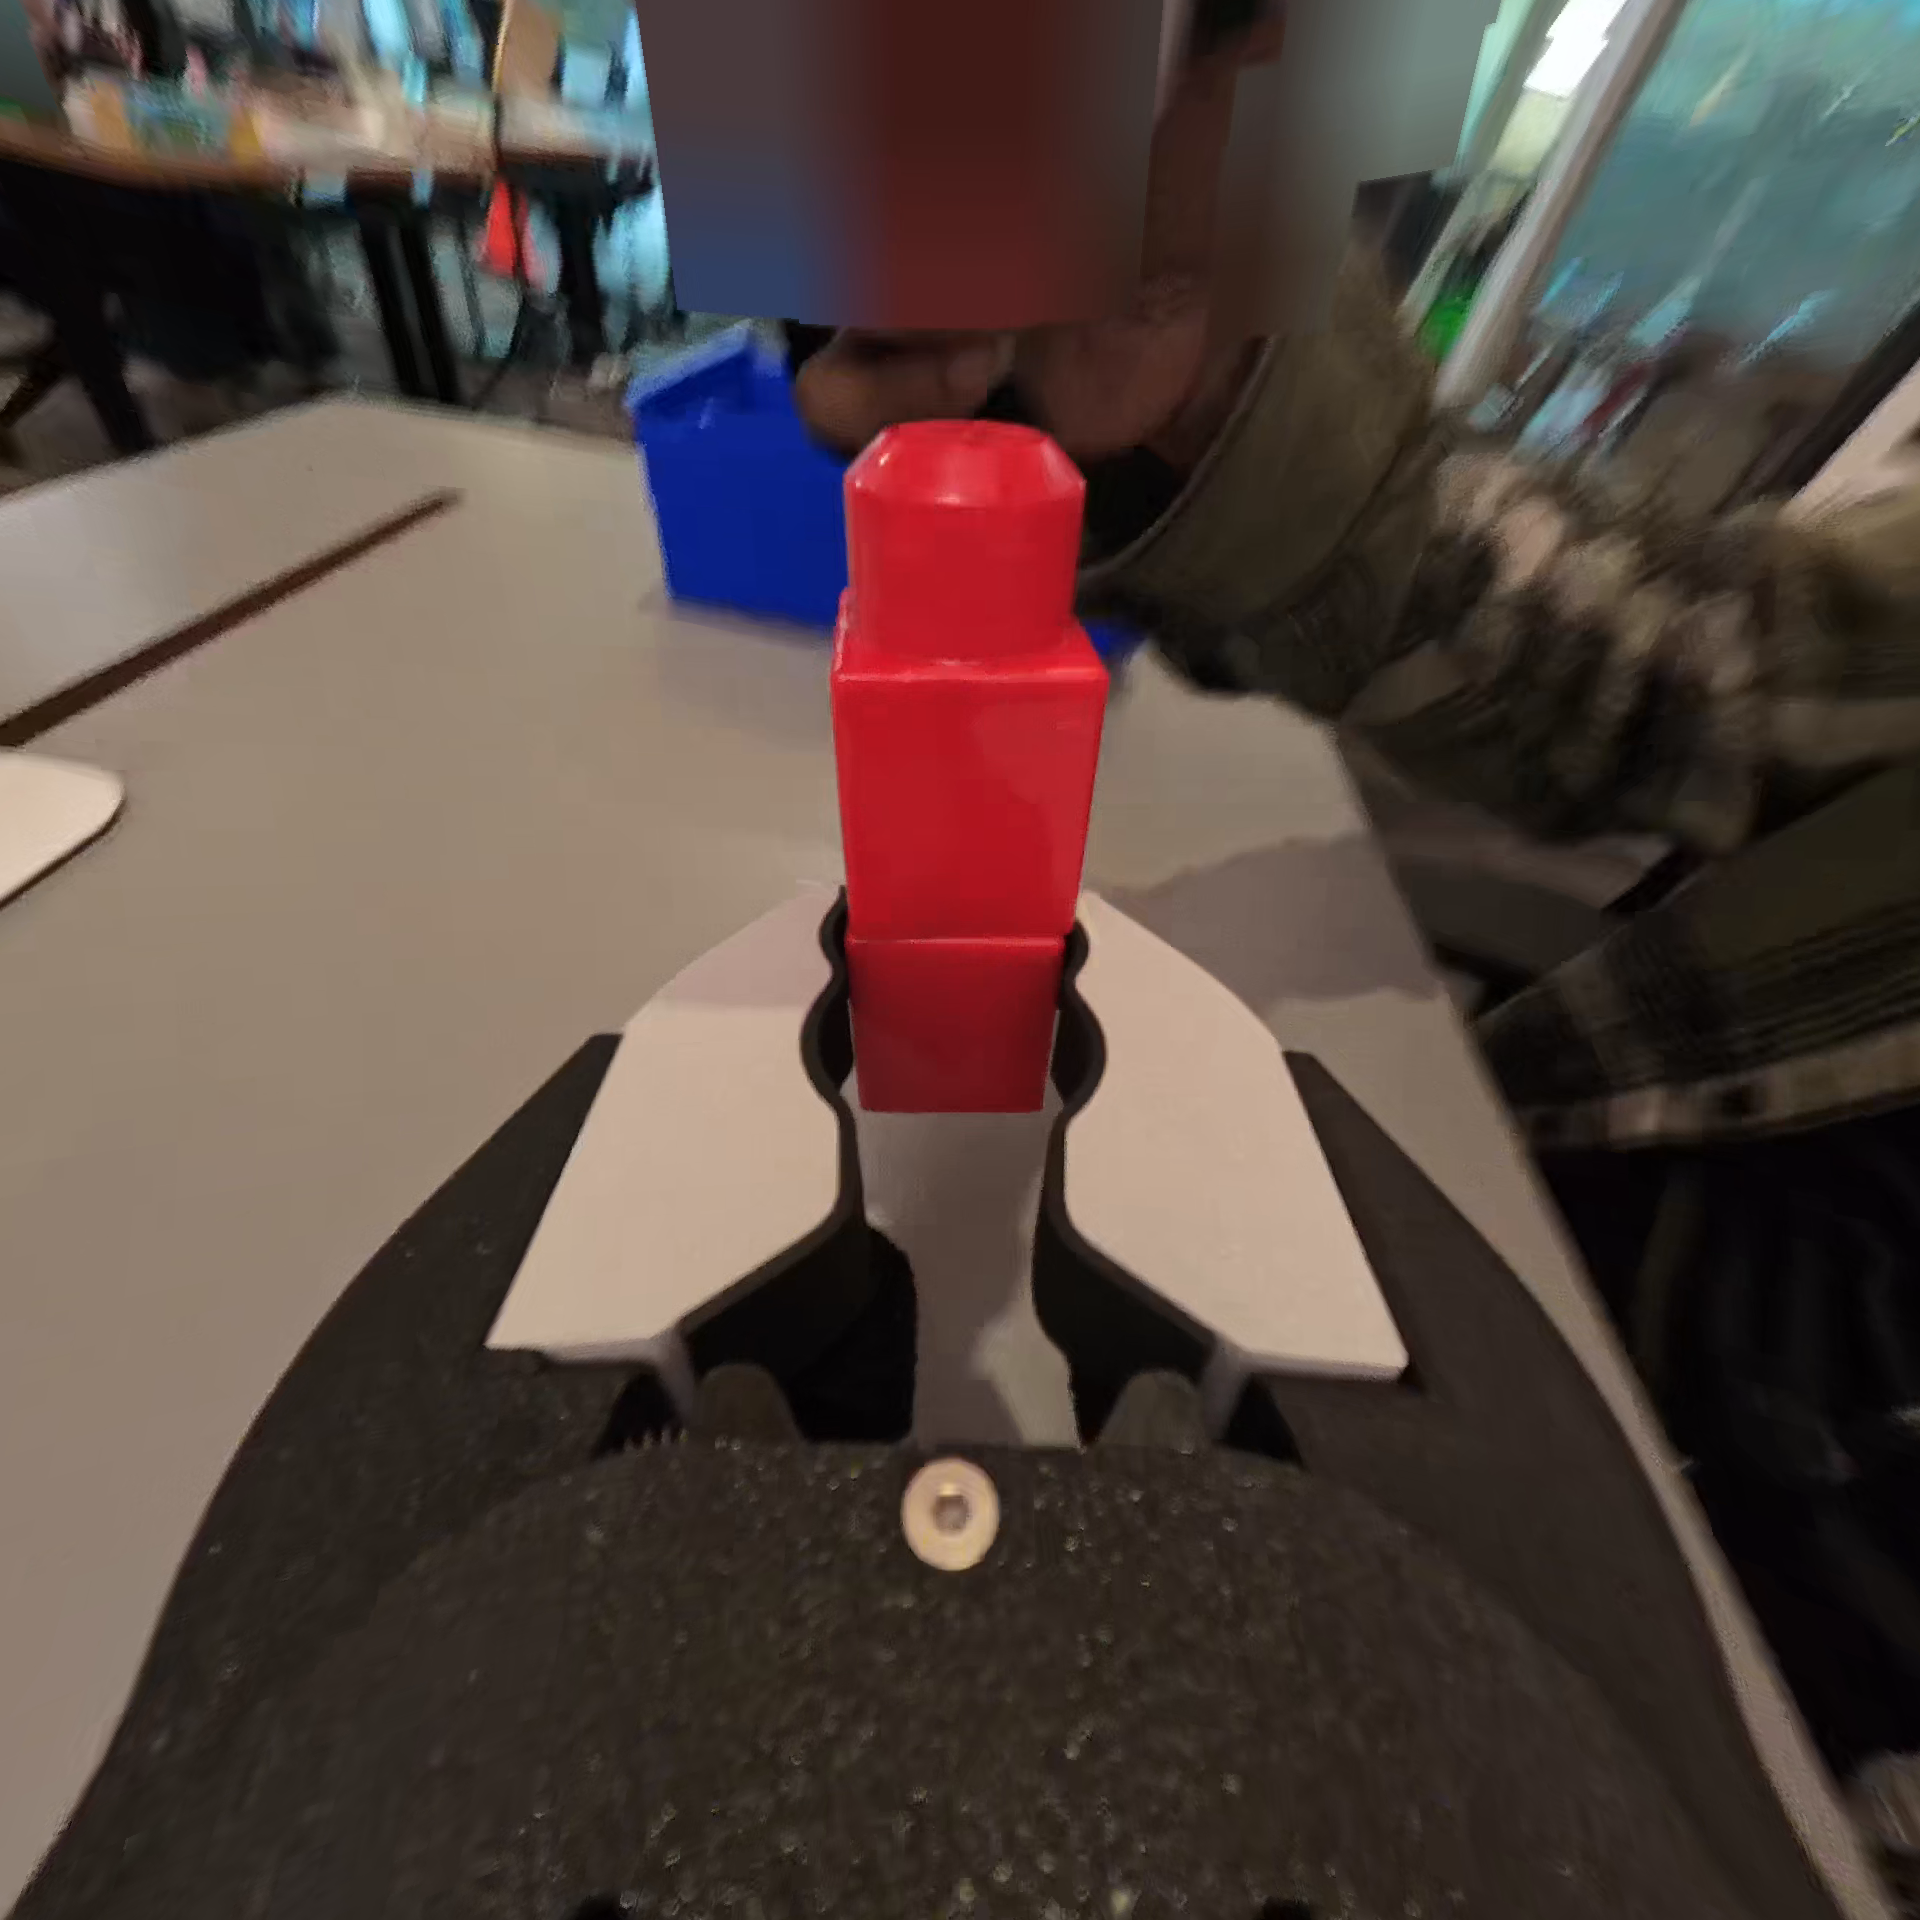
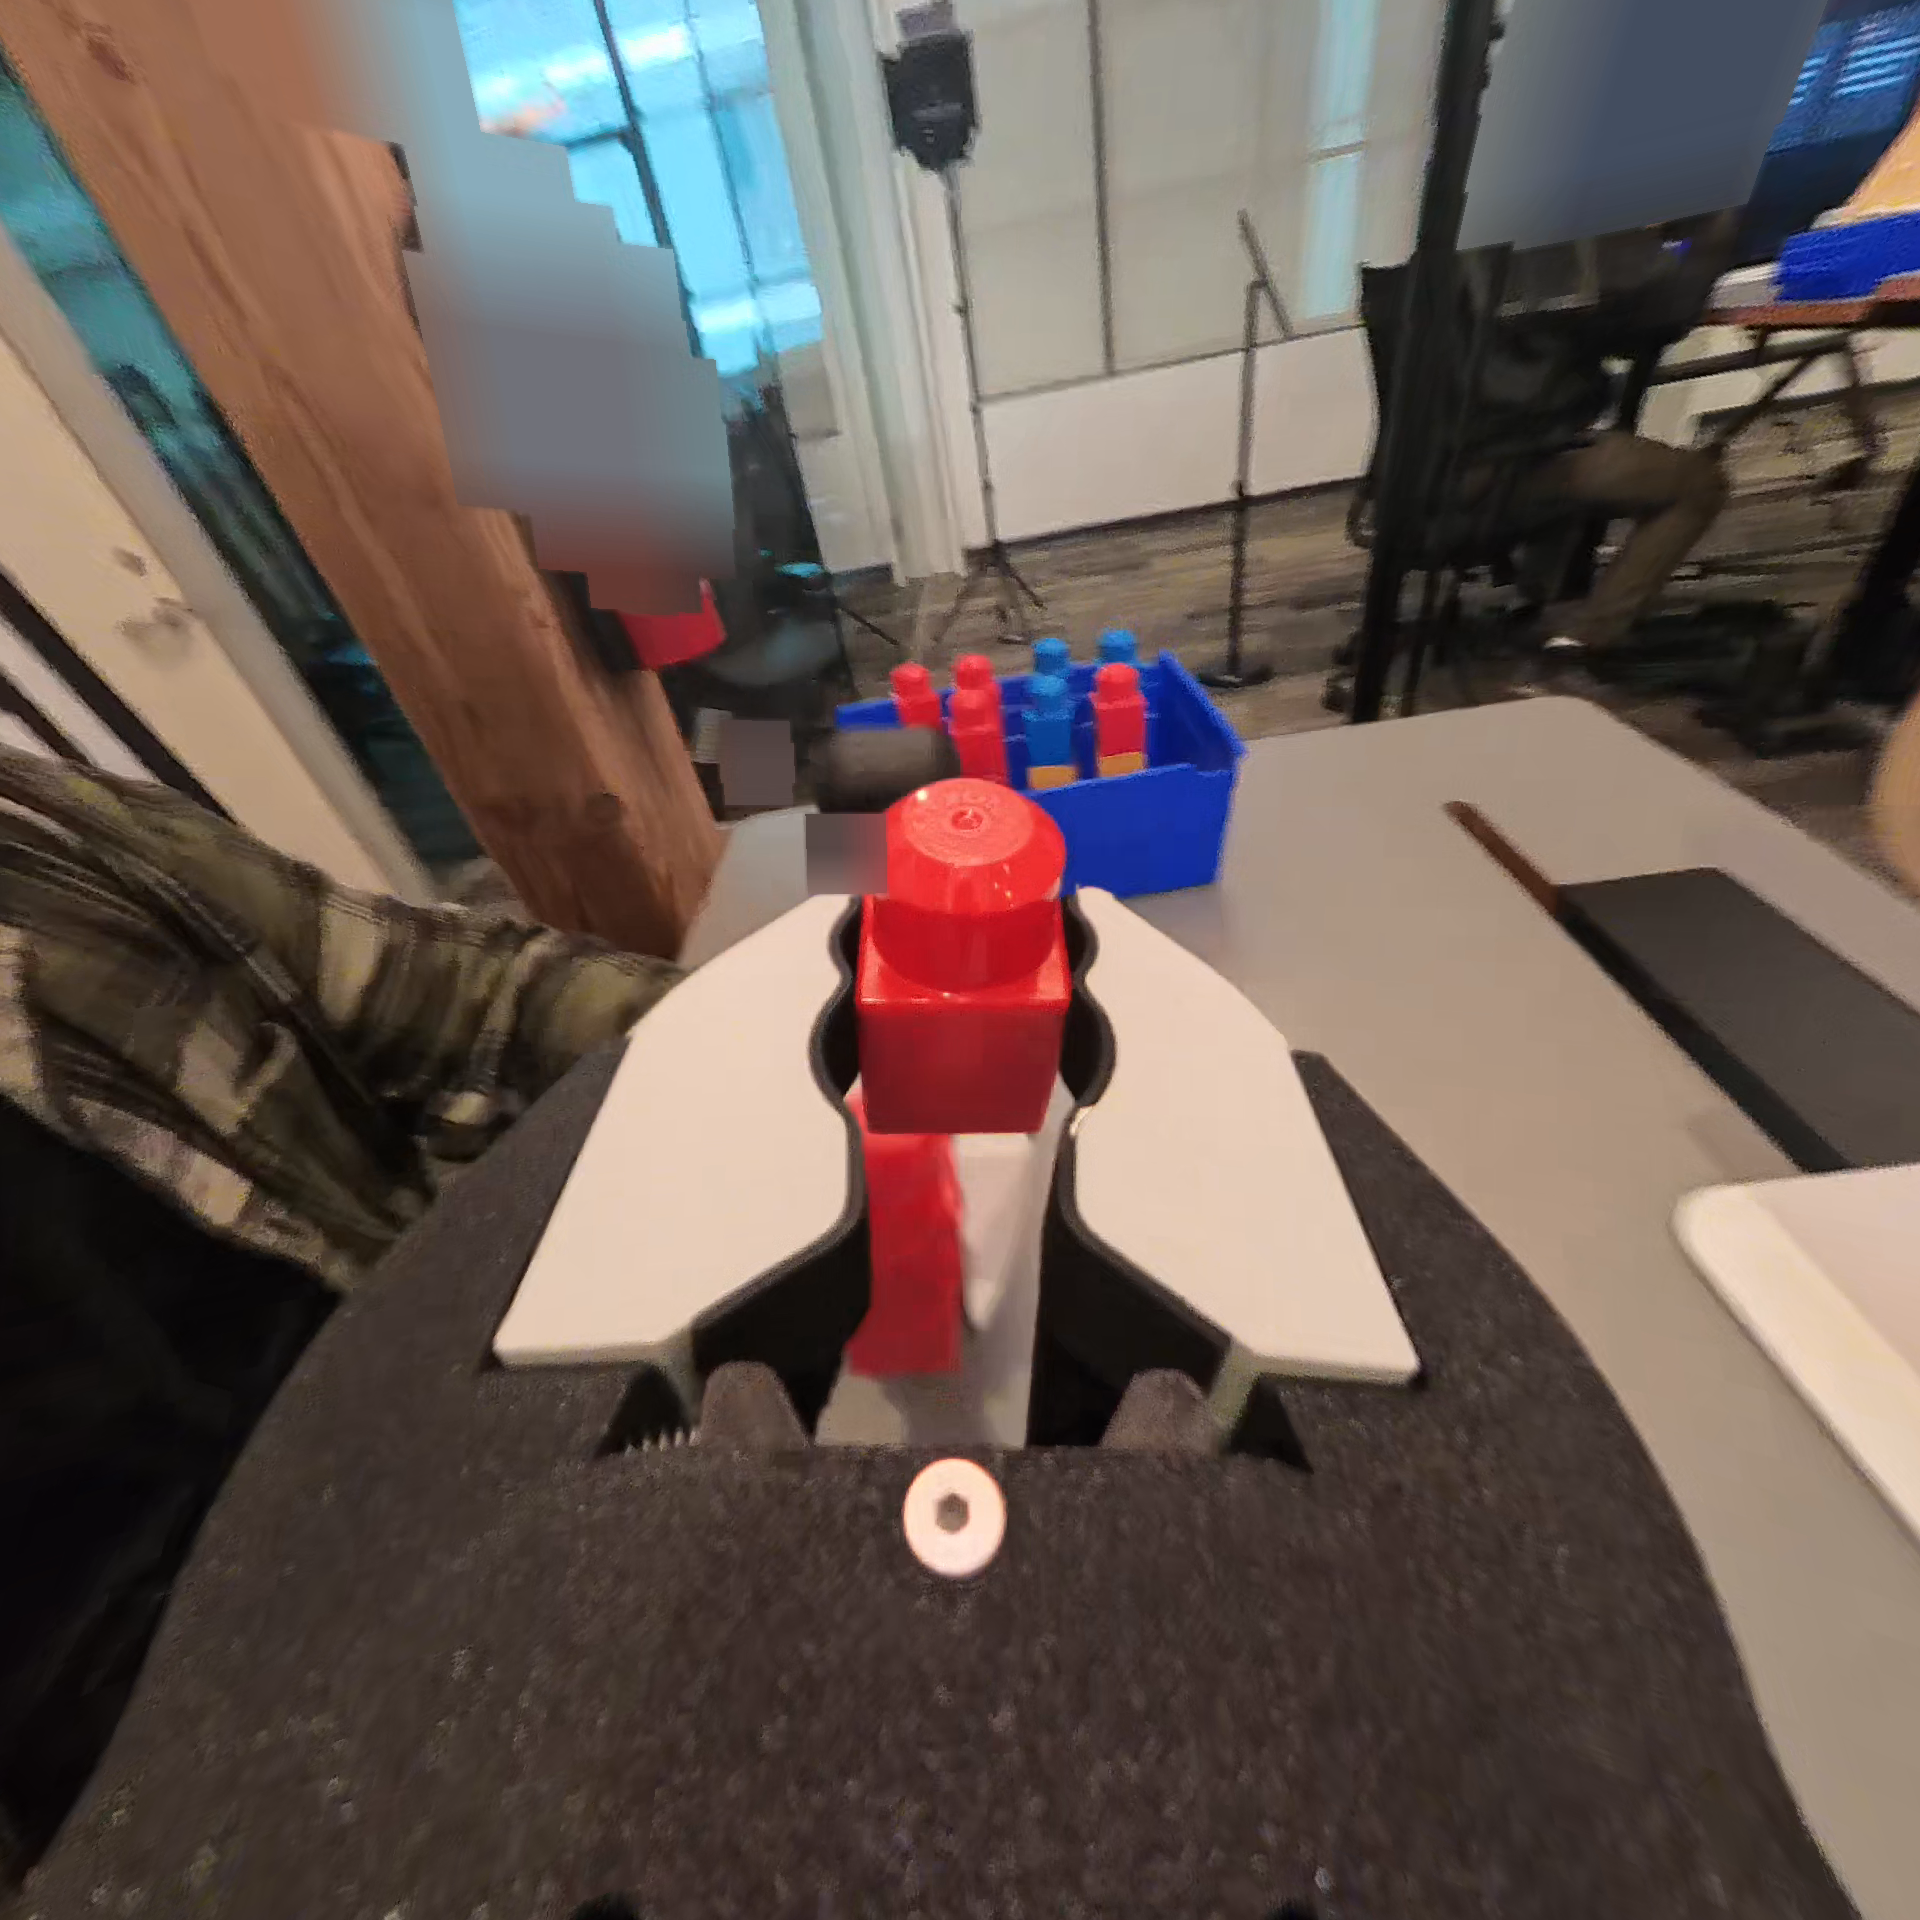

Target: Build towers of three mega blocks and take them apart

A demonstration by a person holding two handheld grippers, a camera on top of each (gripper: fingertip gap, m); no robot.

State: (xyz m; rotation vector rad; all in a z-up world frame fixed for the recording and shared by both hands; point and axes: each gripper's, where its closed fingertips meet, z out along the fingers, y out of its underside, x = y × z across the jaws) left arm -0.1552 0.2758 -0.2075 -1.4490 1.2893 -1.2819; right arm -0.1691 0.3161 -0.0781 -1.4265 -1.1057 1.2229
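Note:
In the left wrist view my left gripper is shut on the lower red block of a two-block red stack. The upper red block stands upright on it with its stud on top, above the grey table. In the right wrist view my right gripper is shut on a red block with its stud up. A second red block shows blurred below it between the fingers; I cannot tell whether the two are joined.
A blue bin with several red and blue blocks stands at the table's far side; it also shows in the left wrist view. A plaid sleeve reaches in. A black mat and a white pad lie on the table. The left gripper's tips are roughly 15 cm from the right gripper's.

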